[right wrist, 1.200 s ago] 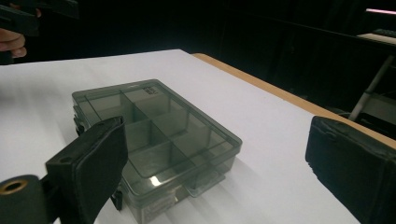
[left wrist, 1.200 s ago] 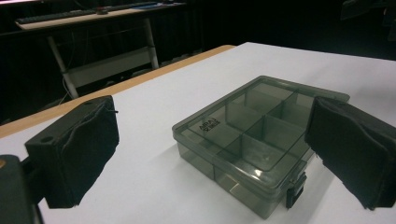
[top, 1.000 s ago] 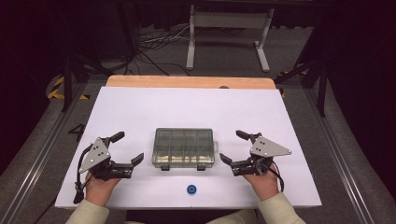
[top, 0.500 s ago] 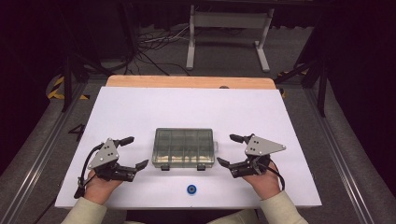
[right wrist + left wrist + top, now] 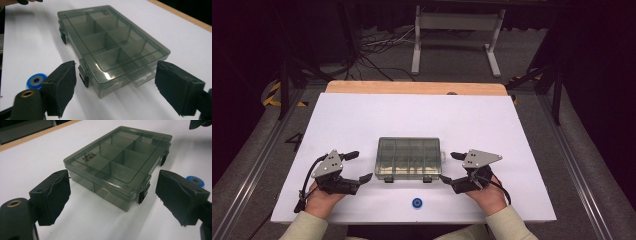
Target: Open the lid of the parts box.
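Note:
A smoky clear compartment box [image 5: 408, 159] with its lid closed lies on the white table [image 5: 412, 120], its two latches facing the person. My left gripper [image 5: 360, 166] lies just off the box's left end, and my right gripper [image 5: 450, 167] just off its right end. Both point inward at it. In the left gripper view the box [image 5: 117, 162] sits ahead of my open jaws. In the right gripper view the box [image 5: 112, 45] is likewise ahead. Both pairs of jaws have just been closing a little, with nothing between the pads.
A small blue ring [image 5: 416, 203] lies near the table's front edge, in front of the box, also visible as the blue ring [image 5: 195, 180] and the blue ring [image 5: 36, 80]. A wooden strip [image 5: 412, 88] runs along the table's far edge. Dark floor, cables and a metal stand lie beyond.
Both grippers have edged inward toward the box's ends, the right one also sinking slightly. Each pair of jaws stands a little narrower than before.

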Available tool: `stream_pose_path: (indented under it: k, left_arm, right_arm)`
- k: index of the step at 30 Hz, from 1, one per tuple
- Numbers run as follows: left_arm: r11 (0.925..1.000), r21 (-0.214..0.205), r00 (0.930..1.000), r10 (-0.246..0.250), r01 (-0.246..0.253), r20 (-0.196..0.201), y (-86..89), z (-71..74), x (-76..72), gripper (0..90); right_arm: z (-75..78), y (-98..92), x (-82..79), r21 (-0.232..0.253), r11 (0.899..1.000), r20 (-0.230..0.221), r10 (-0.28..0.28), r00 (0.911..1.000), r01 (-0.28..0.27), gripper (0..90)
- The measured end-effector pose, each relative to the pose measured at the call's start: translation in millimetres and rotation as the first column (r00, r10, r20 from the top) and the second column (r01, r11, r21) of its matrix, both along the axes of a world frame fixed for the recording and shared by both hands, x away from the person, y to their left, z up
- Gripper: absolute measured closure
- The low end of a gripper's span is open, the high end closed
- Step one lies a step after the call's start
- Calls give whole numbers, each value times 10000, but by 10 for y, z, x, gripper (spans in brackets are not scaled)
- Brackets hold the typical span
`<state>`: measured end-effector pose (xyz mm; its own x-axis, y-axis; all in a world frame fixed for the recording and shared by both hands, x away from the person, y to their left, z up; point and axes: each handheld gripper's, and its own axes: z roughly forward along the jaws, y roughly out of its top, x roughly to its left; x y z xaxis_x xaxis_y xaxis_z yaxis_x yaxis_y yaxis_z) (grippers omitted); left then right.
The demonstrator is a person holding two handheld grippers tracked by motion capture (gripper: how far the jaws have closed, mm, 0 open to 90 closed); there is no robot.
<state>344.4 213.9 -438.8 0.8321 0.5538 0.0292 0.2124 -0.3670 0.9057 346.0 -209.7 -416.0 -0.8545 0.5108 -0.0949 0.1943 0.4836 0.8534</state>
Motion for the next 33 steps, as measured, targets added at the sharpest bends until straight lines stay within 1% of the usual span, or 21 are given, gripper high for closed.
stream_pose_path:
  k: [5, 9, 12, 16, 17, 18, 19, 21, 22, 24, 25, 27, 29, 30, 32, 33]
  left_arm:
    - [9999, 101, 9998, -109, 111, -139, -25, -29, 1, 139]
    - [9989, 409, 9994, -207, 218, -275, -53, -74, 7, 154]
    - [9986, 446, 9989, -254, 271, -390, -59, -91, 10, 168]
    - [9974, 610, 9981, -343, 374, -514, -65, -118, 23, 191]
    - [9970, 671, 9977, -347, 385, -576, -68, -128, 26, 195]
    - [9962, 734, 9968, -423, 472, -680, -76, -144, 35, 209]
    - [9962, 734, 9968, -423, 472, -680, -76, -144, 35, 215]
    - [9945, 907, 9957, -452, 526, -811, -84, -165, 45, 226]
    - [9945, 907, 9957, -452, 526, -811, -84, -165, 45, 230]
    - [9941, 934, 9941, -458, 551, -982, -92, -181, 48, 234]
    - [9927, 1028, 9932, -518, 625, -1043, -98, -195, 59, 238]
    - [9921, 1093, 9919, -489, 618, -1169, -109, -213, 63, 243]
    - [9907, 1180, 9912, -533, 677, -1213, -113, -221, 71, 249]
    - [9903, 1217, 9912, -522, 671, -1217, -114, -222, 71, 252]
    - [9904, 1219, 9913, -511, 659, -1209, -116, -220, 71, 261]
    - [9904, 1219, 9913, -511, 659, -1209, -116, -220, 71, 275]
  right_arm:
    - [-54, 24, 4, -178, 9998, -170, 39, 9998, -43, 186]
    - [-113, 37, 7, -323, 9995, -398, 49, 9992, -62, 197]
    - [-151, 44, 8, -448, 9990, -550, 56, 9985, -81, 211]
    - [-179, 40, 19, -481, 9988, -710, 40, 9975, -74, 228]
    - [-186, 38, 22, -479, 9988, -742, 39, 9972, -75, 233]
    - [-213, 34, 30, -491, 9988, -887, 42, 9960, -86, 244]
    - [-213, 34, 30, -491, 9988, -887, 42, 9960, -86, 244]
    - [-245, 35, 38, -589, 9982, -1004, 52, 9949, -112, 256]
    - [-245, 35, 38, -589, 9982, -1004, 52, 9949, -112, 256]
    - [-258, 33, 41, -627, 9980, -1074, 51, 9942, -119, 263]
    - [-264, 32, 43, -631, 9979, -1114, 46, 9938, -116, 266]
    - [-284, 34, 49, -646, 9978, -1233, 54, 9924, -134, 273]
    - [-311, 46, 55, -760, 9969, -1309, 90, 9914, -191, 281]
    - [-315, 51, 54, -796, 9966, -1355, 109, 9907, -219, 288]
    - [-316, 58, 49, -832, 9963, -1289, 119, 9916, -227, 312]
    - [-305, 57, 41, -792, 9966, -1207, 122, 9926, -219, 353]
